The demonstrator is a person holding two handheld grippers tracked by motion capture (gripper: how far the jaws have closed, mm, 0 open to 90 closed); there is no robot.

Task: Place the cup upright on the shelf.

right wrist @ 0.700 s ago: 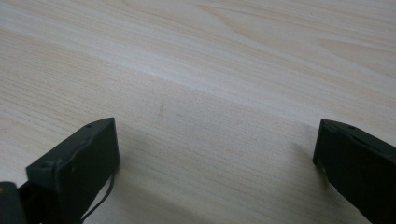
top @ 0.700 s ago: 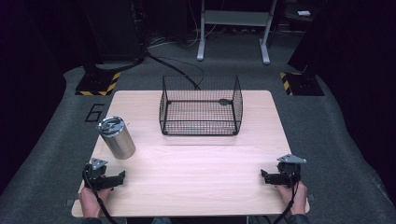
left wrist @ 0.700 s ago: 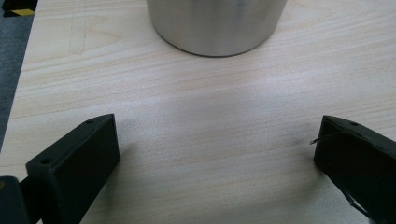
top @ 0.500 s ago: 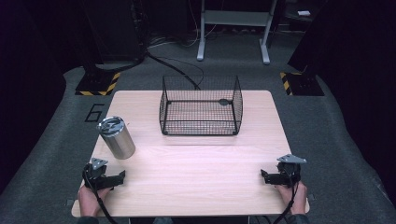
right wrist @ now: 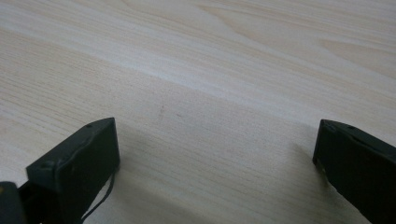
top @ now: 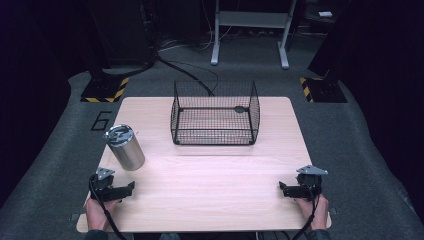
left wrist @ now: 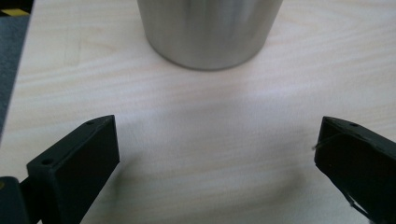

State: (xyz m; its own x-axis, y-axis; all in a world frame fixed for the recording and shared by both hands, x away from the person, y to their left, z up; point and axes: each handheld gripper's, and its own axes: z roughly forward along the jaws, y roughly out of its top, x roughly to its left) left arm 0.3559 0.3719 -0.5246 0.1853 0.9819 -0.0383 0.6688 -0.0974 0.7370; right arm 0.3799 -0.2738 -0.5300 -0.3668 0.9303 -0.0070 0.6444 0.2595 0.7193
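Note:
A steel tumbler (top: 125, 147) with a dark lid stands upright near the table's left edge. Its lower wall, the tumbler (left wrist: 208, 30), shows close ahead in the left gripper view. My left gripper (top: 131, 189) rests on the table just in front of the tumbler, open, nothing between its jaws (left wrist: 217, 154). My right gripper (top: 281, 189) lies near the front right corner, open over bare wood (right wrist: 215, 149). A black wire basket (top: 215, 114) stands at the table's far middle with a small dark object (top: 240, 108) inside at the back.
The light wooden table (top: 210, 175) sits on grey carpet. Yellow-black striped floor plates (top: 104, 90) lie beyond its far corners, and a white stand's legs (top: 250, 35) rise behind. A person's hands (top: 97, 217) hold both grippers at the front edge.

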